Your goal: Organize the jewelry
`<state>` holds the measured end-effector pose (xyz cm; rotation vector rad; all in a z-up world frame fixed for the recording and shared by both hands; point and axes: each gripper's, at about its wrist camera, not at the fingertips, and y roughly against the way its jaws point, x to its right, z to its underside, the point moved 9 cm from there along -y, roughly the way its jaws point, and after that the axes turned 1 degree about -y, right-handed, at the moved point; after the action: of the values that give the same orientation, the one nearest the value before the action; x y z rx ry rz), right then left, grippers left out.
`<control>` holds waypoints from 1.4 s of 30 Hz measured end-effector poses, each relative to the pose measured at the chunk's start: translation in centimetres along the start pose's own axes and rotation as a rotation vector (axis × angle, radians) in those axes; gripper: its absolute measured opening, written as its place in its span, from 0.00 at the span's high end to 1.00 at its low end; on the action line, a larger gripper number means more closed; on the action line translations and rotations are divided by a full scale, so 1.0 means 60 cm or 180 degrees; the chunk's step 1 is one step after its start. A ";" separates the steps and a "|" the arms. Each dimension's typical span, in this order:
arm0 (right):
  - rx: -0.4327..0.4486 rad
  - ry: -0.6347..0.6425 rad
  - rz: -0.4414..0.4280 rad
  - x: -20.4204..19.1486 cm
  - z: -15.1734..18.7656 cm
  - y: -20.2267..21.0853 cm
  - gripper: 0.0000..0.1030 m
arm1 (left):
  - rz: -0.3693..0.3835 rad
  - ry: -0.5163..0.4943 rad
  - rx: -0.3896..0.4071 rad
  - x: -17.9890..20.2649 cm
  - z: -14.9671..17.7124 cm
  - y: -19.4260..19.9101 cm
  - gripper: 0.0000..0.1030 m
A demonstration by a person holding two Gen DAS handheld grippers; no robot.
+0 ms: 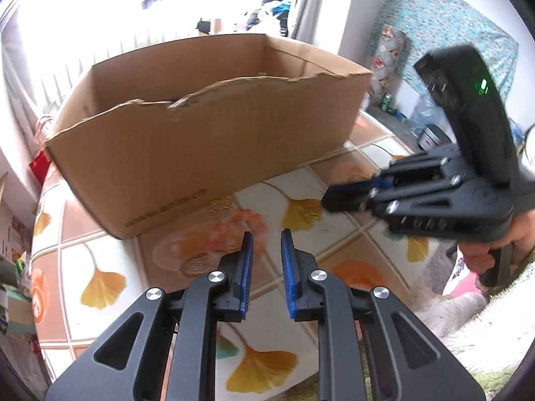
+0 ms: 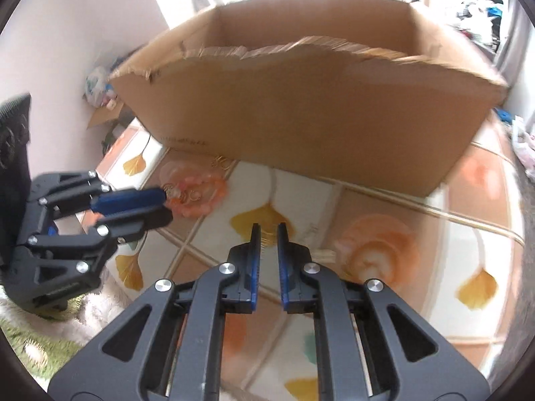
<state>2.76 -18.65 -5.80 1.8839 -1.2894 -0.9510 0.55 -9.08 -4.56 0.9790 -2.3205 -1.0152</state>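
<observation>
A brown cardboard box point(image 1: 187, 123) with a torn front rim stands open on the table; it also shows in the right wrist view point(image 2: 317, 113). A small gold piece of jewelry point(image 1: 219, 204) lies on the tablecloth at the box's foot, and in the right wrist view point(image 2: 220, 163). My left gripper point(image 1: 266, 234) hovers open and empty over the cloth just in front of the box. It shows from the side in the right wrist view point(image 2: 165, 205), with small rings point(image 2: 182, 194) on the cloth beside its tips. My right gripper point(image 2: 268, 229) is slightly open and empty; it shows at the right of the left wrist view point(image 1: 329, 197).
The table wears a glossy cloth point(image 1: 301, 214) with ginkgo leaves and orange flowers. A silver tin point(image 1: 433, 137) and a green can point(image 1: 386, 102) sit on the floor at the right. A red item point(image 1: 39, 167) lies left of the box. Cluttered shelves stand at the far left.
</observation>
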 end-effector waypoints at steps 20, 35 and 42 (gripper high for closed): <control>0.0018 -0.0315 0.0059 0.071 0.064 0.037 0.82 | 0.0306 -0.0254 -0.0259 0.094 -0.022 -0.084 0.83; 0.0087 -0.0099 0.0488 0.098 0.044 0.015 0.82 | 0.0205 -0.0100 -0.0382 0.062 -0.011 -0.087 0.83; 0.0197 0.0021 0.0383 0.072 0.027 0.020 0.82 | 0.0251 -0.0111 -0.0343 0.065 -0.018 -0.091 0.83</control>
<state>1.92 -23.26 -6.52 1.8313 -1.4258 -0.8511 1.00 -15.11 -7.64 0.8278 -2.2869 -1.1206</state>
